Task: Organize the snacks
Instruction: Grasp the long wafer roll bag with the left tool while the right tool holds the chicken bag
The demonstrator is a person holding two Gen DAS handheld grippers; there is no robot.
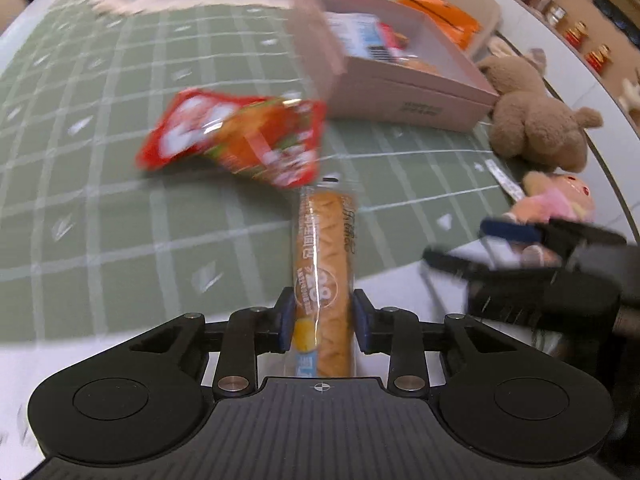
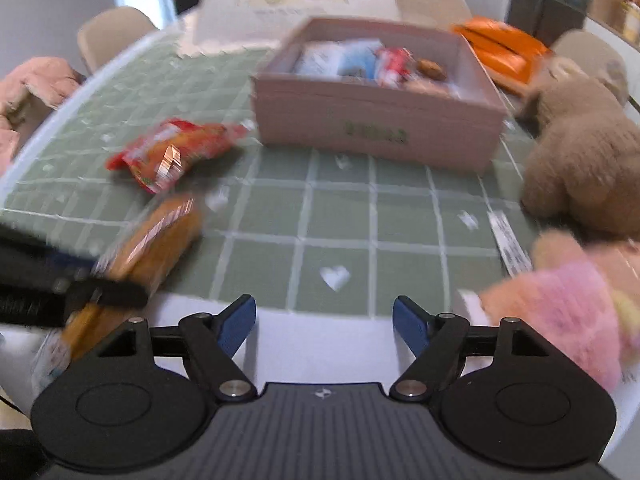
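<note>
My left gripper (image 1: 323, 318) is shut on a long wrapped bread snack (image 1: 325, 264), which points away from me above the green checked cloth; the snack also shows in the right wrist view (image 2: 156, 240), with the left gripper (image 2: 92, 292) on it. A red snack bag (image 1: 236, 136) lies on the cloth beyond it, seen too from the right (image 2: 176, 152). A pink box (image 1: 400, 96) holding several snacks stands further back; it sits centre in the right wrist view (image 2: 376, 128). My right gripper (image 2: 324, 326) is open and empty over the table's near edge, and shows at the right of the left wrist view (image 1: 472, 244).
A brown plush bear (image 2: 580, 156) and a pink plush toy (image 2: 568, 308) lie to the right of the box. Orange packets (image 2: 500, 48) lie behind the box. Chairs stand around the far side of the table.
</note>
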